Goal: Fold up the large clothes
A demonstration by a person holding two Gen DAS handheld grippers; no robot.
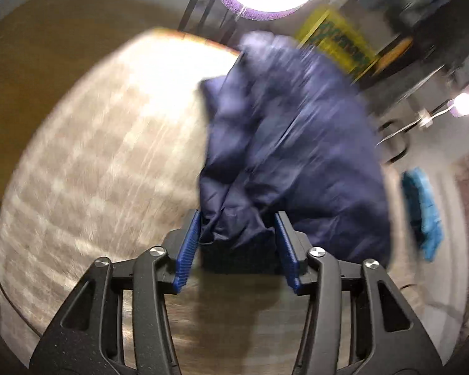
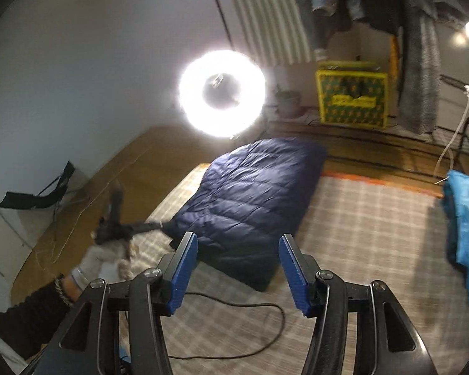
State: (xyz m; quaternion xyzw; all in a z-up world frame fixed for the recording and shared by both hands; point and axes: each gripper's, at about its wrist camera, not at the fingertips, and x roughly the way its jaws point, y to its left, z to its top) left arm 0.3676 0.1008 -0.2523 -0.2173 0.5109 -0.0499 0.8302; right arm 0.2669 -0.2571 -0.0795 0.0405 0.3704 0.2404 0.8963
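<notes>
Navy quilted jacket (image 2: 250,200), puffy folded slab on checked woven rug (image 2: 359,218).

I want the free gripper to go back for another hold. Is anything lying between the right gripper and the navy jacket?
Nothing visible blocks it. The right gripper is open and empty, with only bare checked rug between it and the navy jacket. A black cable lies nearer the camera, below the fingers, not in the path.

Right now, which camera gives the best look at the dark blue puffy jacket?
The right wrist view: the navy quilted jacket lies whole and sharp on the checked mat. The left wrist view shows it close up, blurred, a bunched part between the left tool.
</notes>
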